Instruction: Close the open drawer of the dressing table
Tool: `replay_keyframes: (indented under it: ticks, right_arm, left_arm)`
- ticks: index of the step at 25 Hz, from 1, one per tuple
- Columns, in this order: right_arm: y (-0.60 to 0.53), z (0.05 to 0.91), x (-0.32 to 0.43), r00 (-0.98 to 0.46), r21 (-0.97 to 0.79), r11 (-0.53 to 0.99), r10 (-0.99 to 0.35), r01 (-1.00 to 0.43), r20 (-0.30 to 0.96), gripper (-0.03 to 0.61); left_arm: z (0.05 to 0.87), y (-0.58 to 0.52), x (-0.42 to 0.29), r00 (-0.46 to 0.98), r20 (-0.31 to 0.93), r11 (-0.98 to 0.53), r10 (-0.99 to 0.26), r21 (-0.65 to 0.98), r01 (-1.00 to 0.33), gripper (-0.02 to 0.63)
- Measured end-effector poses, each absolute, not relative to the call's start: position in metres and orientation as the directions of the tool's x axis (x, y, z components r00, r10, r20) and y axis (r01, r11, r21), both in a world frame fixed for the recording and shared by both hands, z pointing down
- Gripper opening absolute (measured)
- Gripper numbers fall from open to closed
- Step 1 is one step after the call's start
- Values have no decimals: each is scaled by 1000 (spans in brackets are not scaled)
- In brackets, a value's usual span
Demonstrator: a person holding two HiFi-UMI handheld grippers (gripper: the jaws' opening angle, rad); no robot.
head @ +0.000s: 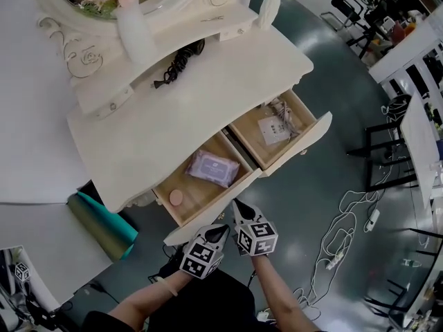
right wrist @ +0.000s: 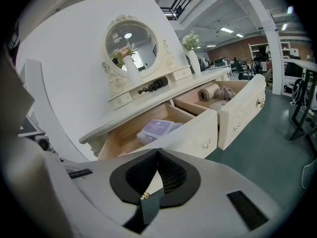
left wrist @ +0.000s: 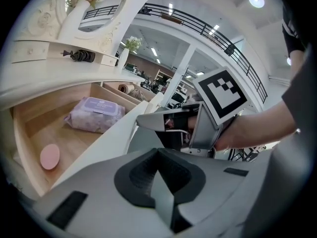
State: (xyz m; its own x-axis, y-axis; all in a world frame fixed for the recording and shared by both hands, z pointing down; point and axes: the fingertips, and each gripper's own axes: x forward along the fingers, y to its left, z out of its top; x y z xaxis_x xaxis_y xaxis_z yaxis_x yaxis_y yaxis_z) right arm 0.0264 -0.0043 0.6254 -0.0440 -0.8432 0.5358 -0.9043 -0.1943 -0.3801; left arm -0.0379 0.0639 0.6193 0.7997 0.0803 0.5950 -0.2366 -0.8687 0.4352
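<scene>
1. And there's the drawer (head: 196,198), hanging wide open from the table (head: 173,116).
2. The left tongs (head: 223,229) and right tongs (head: 236,203) are both pressed together, empty, tips right at the drawer's front.

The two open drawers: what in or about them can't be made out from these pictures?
Purple pack: its print is too small to read in every view.
Pink disc: too small in every view to tell what it is.
Near drawer: its back end is hidden under the tabletop in the head view.
Far drawer: its own front wall hides most of the contents in the right gripper view.
</scene>
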Motion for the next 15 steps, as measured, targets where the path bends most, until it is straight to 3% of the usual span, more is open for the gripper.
replay_keyframes:
  ticks: [15]
  right_arm:
    - [-50, 625, 21, -130, -389, -111, -829, -915, 543, 26]
  left_arm:
    - [621, 9, -30, 804, 595, -833, 10, 449, -322, -3]
